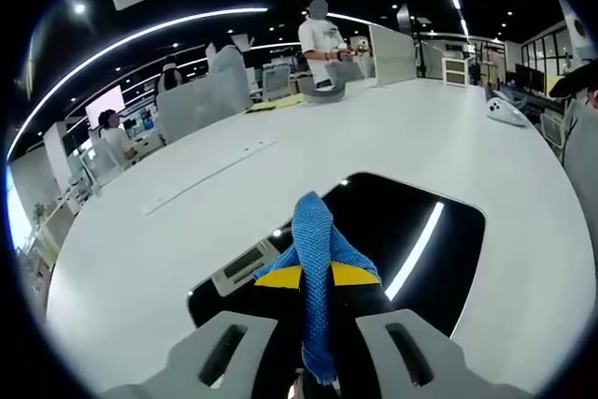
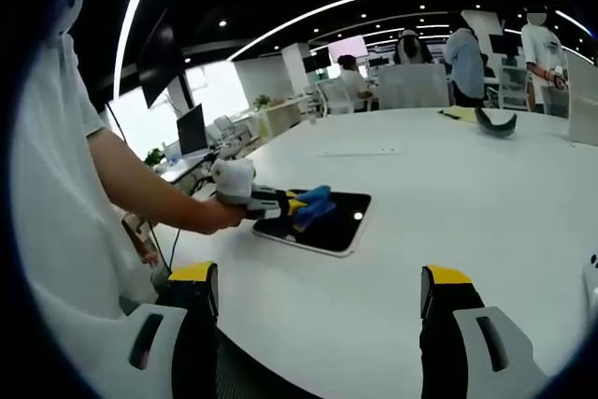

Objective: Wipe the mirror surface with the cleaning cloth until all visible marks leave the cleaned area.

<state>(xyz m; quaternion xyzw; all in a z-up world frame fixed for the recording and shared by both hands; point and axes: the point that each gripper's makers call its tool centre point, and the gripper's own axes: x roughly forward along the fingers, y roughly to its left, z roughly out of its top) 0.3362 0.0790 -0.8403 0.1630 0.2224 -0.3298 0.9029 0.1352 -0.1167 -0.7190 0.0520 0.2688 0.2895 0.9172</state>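
In the left gripper view, the left gripper [image 1: 318,277] rises from the bottom centre with its yellow-tipped jaws pinched on a blue cloth [image 1: 316,259]. The cloth bunches up past the tips and a strip of it hangs back between the jaws toward the lower edge. Under it lies the mirror [image 1: 411,231], a dark rounded slab flat on the white desk [image 1: 280,156], reflecting a bright ceiling strip right of centre. A person stands at the desk's far edge, top centre.

In the right gripper view, the right gripper [image 2: 320,298] fills the bottom of the frame, jaws wide apart with nothing between them, above bare desk [image 2: 448,203]. Left of centre, the mirror [image 2: 332,226] lies on the desk, well beyond the right gripper; the left gripper [image 2: 297,205] rests over its near-left part with the cloth [image 2: 313,201] on the glass. A hand [image 2: 220,212] holds that gripper from the left.
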